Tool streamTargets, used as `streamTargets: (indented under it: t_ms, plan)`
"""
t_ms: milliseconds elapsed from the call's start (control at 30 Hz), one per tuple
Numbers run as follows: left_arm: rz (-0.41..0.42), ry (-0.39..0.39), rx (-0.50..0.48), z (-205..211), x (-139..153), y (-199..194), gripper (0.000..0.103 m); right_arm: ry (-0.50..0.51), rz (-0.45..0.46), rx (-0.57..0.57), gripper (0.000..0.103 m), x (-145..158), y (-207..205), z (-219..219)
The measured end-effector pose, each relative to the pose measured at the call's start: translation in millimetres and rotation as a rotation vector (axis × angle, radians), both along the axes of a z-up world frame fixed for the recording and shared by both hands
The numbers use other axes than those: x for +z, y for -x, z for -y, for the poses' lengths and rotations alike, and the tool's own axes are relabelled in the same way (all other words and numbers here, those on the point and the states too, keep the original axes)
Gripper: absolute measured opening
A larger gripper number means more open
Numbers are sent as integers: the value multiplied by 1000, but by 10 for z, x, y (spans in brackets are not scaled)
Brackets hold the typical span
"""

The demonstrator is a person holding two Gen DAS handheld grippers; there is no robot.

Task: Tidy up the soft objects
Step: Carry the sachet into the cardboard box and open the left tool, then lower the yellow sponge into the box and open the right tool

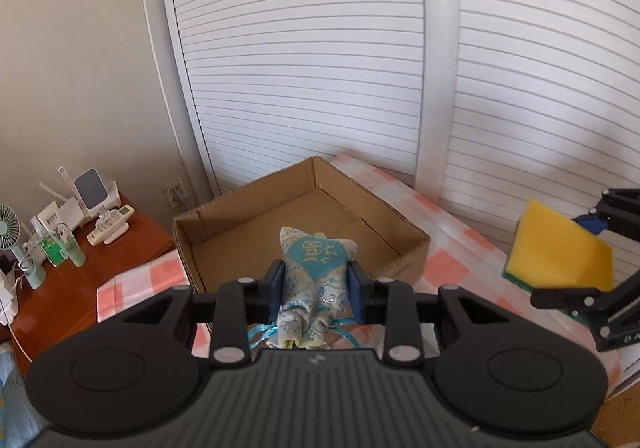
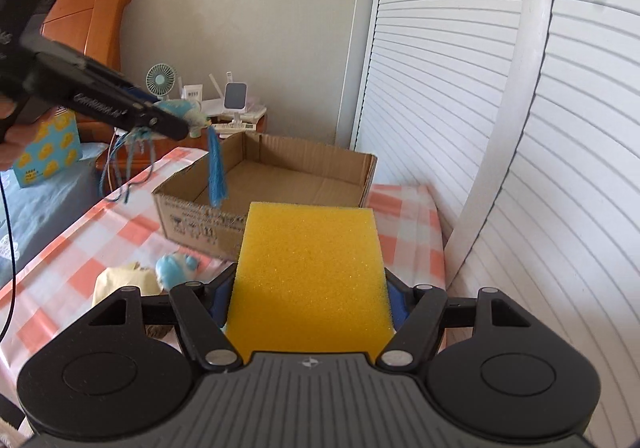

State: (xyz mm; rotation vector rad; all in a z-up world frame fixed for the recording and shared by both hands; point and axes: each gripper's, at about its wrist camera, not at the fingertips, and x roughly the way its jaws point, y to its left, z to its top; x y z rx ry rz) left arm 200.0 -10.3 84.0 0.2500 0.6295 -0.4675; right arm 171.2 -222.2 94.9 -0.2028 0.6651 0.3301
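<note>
I hold my left gripper [image 1: 318, 284] above the near edge of the cardboard box [image 1: 404, 226], its jaws pinching the blue brocade sachet [image 1: 314, 266] so it can drop inside. My right gripper [image 2: 308, 298] waits short of the box, jaws clamped on the yellow sponge [image 2: 310, 272]. The box sits on a checked tabletop [image 2: 80, 248] beside white louvred doors [image 1: 320, 47]; more soft toys [image 2: 160, 274] lie there.

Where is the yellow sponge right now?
The yellow sponge is clamped in the right gripper, held above the checkered tablecloth just short of the cardboard box; the left wrist view shows it at far right.
</note>
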Motion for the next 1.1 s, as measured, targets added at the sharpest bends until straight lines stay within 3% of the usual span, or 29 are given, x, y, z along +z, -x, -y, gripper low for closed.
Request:
streamTargets:
  t_ms: [267,300,367,400,433,533,733,933,1100]
  plan:
    - [13,-33,80,107,-14,-893,32,-18,-5,-9,75,-37,-308,8]
    - [13,-40,99,111,-40,-1005,37,-20,-5,-10,75,-39,-333,8]
    - [6,-31,138,91,-107,-1201,63,-18,-3,-12,75,-44,-387,2]
    - [1,-26,161,80,-145,-1302,90,-16,-1,-14,75,-46,-406,3]
    - [0,-22,178,70,-187,-1382,97,-15,1,-17,75,-48,-422,3]
    - [17,-21,245,28,-297,-1510,97,-19,-4,-25,75,-46,-475,9]
    - [31,-34,239,-12,-363,-1251,100,-40,-25,-28,75,-41,-571,-24]
    - [38,-96,214,-39,-414,-561,101,-43,-62,-26,75,-70,-789,-156]
    - [75,-48,220,-114,-443,97,101,-51,-83,-29,75,-121,-997,-318]
